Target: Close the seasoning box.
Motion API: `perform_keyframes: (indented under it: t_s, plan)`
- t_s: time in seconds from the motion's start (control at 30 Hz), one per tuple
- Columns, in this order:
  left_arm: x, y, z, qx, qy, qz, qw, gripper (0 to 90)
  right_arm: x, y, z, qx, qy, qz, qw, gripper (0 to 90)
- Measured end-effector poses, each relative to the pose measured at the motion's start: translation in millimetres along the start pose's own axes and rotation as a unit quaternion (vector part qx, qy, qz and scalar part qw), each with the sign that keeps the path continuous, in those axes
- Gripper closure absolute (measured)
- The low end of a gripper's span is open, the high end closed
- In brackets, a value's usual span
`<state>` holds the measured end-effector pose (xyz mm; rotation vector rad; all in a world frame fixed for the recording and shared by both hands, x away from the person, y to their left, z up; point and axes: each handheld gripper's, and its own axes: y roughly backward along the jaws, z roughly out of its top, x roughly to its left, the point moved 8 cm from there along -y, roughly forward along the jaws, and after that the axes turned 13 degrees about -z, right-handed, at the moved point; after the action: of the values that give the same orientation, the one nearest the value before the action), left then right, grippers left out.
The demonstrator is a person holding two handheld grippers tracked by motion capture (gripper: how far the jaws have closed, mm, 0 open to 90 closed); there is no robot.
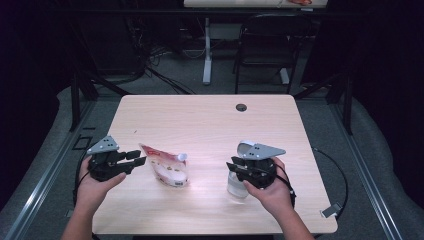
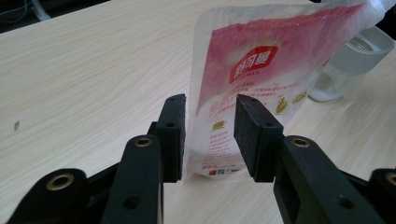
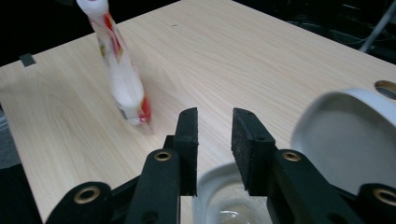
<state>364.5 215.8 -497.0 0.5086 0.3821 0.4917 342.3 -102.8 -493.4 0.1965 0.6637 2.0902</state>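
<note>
A red-and-white stand-up pouch (image 1: 167,169) with a white spout cap stands on the wooden table (image 1: 200,117), left of centre. My left gripper (image 1: 141,157) is just left of it, open. In the left gripper view the pouch (image 2: 261,60) has its lower left edge in the gap of that gripper (image 2: 210,100), and neither pad presses it. A clear jar (image 1: 236,189) stands at the front right. My right gripper (image 1: 231,166) hovers open right over the jar mouth (image 3: 219,200). A white round lid (image 3: 350,135) shows beside it. The pouch (image 3: 123,84) stands farther off.
A round cable hole (image 1: 241,107) sits near the table's far edge. A black chair (image 1: 265,45) and a desk leg (image 1: 207,50) stand beyond the table. Dark floor and cables surround it. A small dark speck (image 2: 16,125) marks the tabletop.
</note>
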Motion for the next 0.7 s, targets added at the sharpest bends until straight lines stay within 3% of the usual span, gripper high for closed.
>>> perform_keyframes:
  t_s: [0.7]
  plan:
    - [-4.7, -2.5, -0.3, -0.001, 0.0, -0.016, 0.9999, 71.5, 48.8, -27.8, 26.8, 0.001, 0.026, 0.072, 0.9971, 73.6]
